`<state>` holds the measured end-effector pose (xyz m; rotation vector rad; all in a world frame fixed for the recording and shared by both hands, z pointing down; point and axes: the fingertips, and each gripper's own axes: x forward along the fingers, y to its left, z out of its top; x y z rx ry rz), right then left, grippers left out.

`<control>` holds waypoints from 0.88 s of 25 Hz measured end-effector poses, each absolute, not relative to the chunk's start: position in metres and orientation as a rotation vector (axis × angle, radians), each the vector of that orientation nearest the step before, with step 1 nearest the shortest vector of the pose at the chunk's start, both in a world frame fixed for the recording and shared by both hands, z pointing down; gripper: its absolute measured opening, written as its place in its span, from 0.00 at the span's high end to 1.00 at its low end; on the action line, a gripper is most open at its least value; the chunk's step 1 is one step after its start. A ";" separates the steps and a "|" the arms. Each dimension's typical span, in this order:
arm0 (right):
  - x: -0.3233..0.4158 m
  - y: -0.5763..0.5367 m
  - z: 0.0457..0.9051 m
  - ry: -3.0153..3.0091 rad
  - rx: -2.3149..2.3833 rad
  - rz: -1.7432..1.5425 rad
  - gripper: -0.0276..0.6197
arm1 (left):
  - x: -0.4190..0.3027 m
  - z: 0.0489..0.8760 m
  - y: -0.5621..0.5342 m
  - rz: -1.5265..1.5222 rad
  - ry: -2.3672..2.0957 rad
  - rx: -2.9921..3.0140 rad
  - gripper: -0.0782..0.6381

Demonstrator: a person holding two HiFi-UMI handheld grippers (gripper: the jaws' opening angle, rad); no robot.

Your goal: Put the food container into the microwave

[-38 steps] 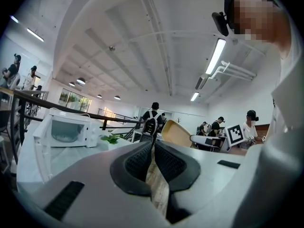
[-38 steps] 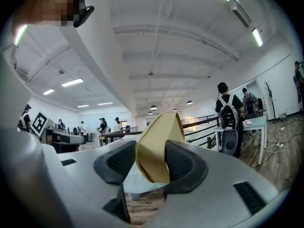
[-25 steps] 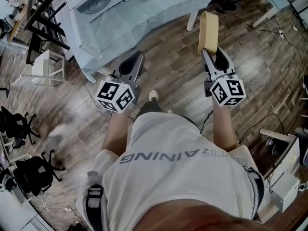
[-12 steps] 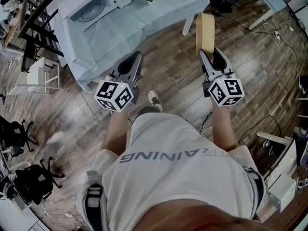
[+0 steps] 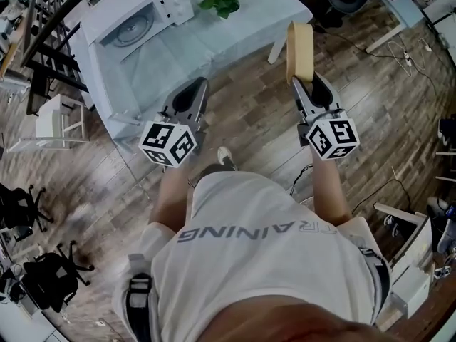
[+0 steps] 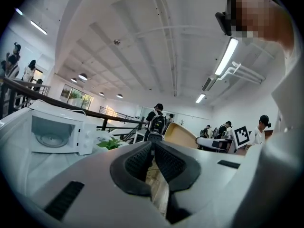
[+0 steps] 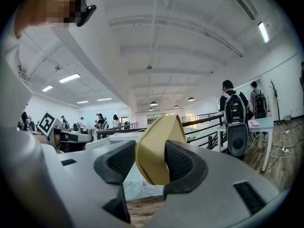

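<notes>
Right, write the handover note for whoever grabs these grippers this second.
Left gripper: jaws together, nothing in them, held out over the floor.
Right gripper: shut on the food container, gripped by its wall and carried in the air.
Microwave: on the table, ahead and to the left. Its inside shows, so the door looks open.
Done: container is in hand.
Left: step up to the table, slide the container into the microwave, let go.
</notes>
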<state>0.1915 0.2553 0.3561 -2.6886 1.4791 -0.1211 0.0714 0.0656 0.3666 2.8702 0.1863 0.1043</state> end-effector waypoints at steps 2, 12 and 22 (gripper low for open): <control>0.200 0.236 0.354 1.511 -2.679 -0.120 0.63 | 0.077 0.369 0.050 0.108 0.164 2.859 0.82; 0.241 0.142 0.356 1.651 -2.611 -0.100 0.63 | 0.109 0.371 -0.028 0.105 0.067 2.867 0.82; 0.286 0.078 0.362 1.841 -2.499 -0.113 0.63 | 0.139 0.380 -0.069 0.109 -0.111 2.810 0.82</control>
